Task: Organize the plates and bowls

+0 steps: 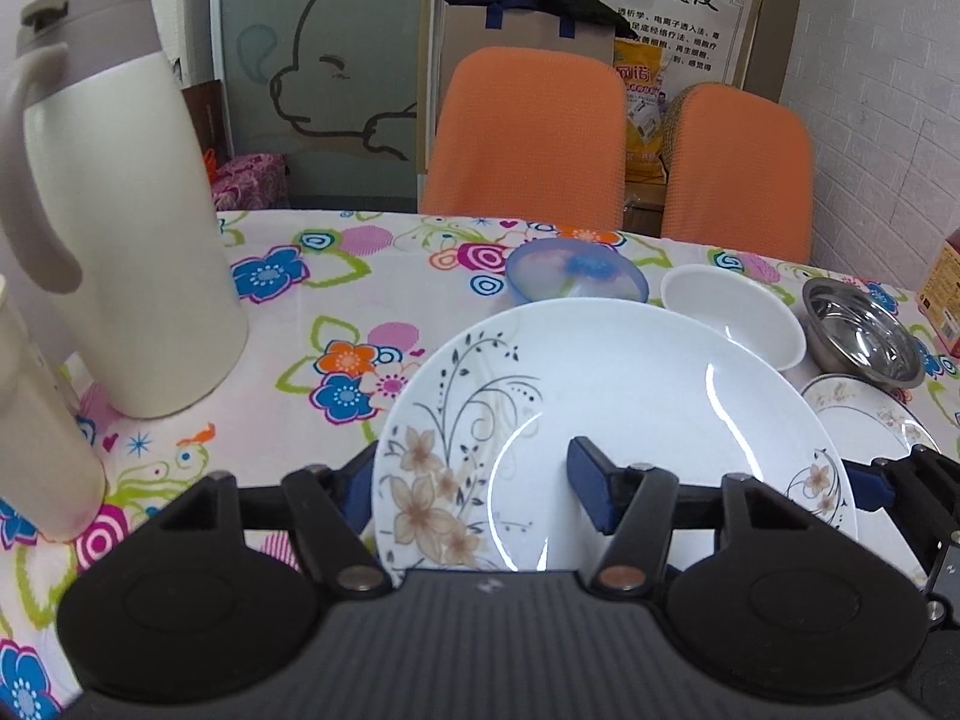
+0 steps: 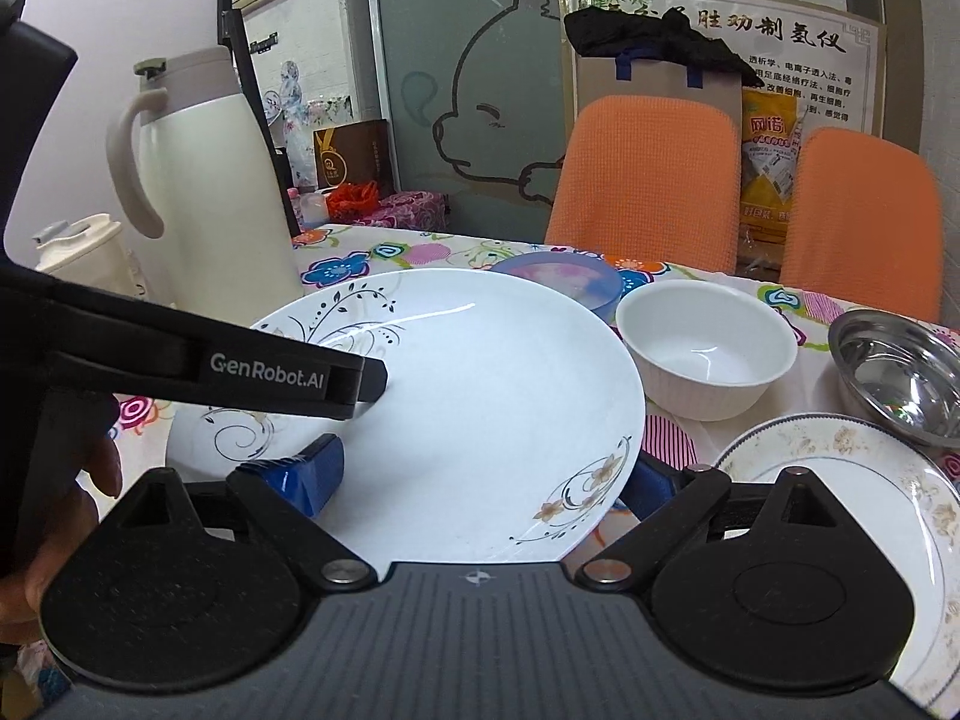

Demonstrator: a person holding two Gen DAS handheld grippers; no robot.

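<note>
- Plates and bowls crowd one side of the flower-print cloth-covered surface; the landmark among them is the large white round plate with brown flowers and black scrollwork, tilted up off the cloth.
- Left gripper: its blue-padded fingers straddle the near left rim of that large plate, one pad over the top face and the other behind the edge; they look closed on the rim, holding it.
- Right gripper: its fingers are set at a middling width across the large plate's near right edge, one blue pad over the white face, the other below the rim. I cannot tell if they press it.
- In the right wrist view the left gripper's black arm marked "GenRobot.AI" reaches onto the large plate from the left, and part of a hand shows beneath it.
- Just behind the large plate stands a translucent blue plastic bowl.
- To the right of the large plate sits a white ribbed ceramic bowl, near it but apart.
- Further right of that lies a shiny steel bowl, leaning over the rim of a smaller white plate with a grey-and-tan patterned border.
- Well to the left of the large plate stands a tall cream thermos jug with a grey handle.
- Beyond the surface, behind the large plate, are two orange chair backs.
</note>
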